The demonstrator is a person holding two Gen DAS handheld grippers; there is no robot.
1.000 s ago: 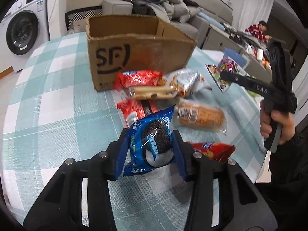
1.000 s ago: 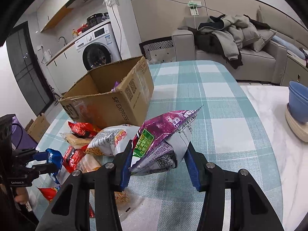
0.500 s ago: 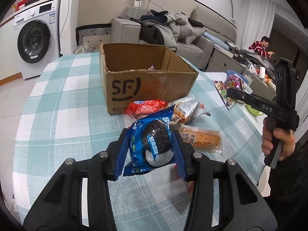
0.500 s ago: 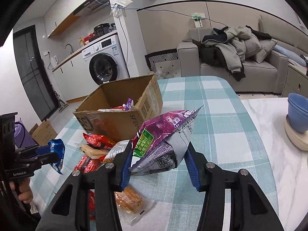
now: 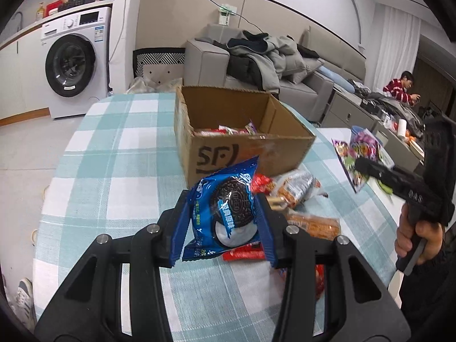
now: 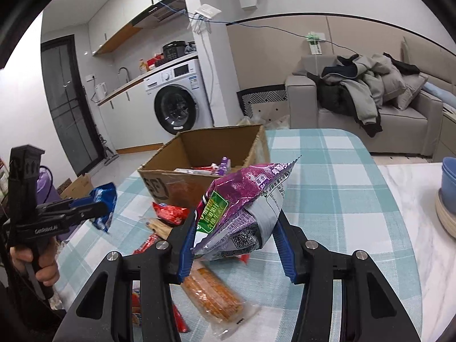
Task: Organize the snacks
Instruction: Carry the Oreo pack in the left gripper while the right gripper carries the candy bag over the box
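My left gripper (image 5: 223, 229) is shut on a blue Oreo packet (image 5: 225, 211) and holds it in the air above the table, short of the open cardboard box (image 5: 242, 142). My right gripper (image 6: 235, 245) is shut on a purple snack bag (image 6: 242, 208), also raised, to the right of the box (image 6: 199, 171). The box holds several snacks. Each gripper shows in the other's view: the left (image 6: 94, 208) at far left, the right (image 5: 367, 168) at far right.
Loose snacks lie on the checked tablecloth (image 5: 114, 171) in front of the box: red packets (image 6: 169, 213), an orange cracker pack (image 6: 211, 293), a silver bag (image 5: 296, 188). Blue bowls (image 6: 449, 188) stand on the marble counter at right. A washing machine and a sofa stand behind.
Both grippers have risen with their packets still held. The box's inside has come into view, and the loose snacks now lie lower in both views.
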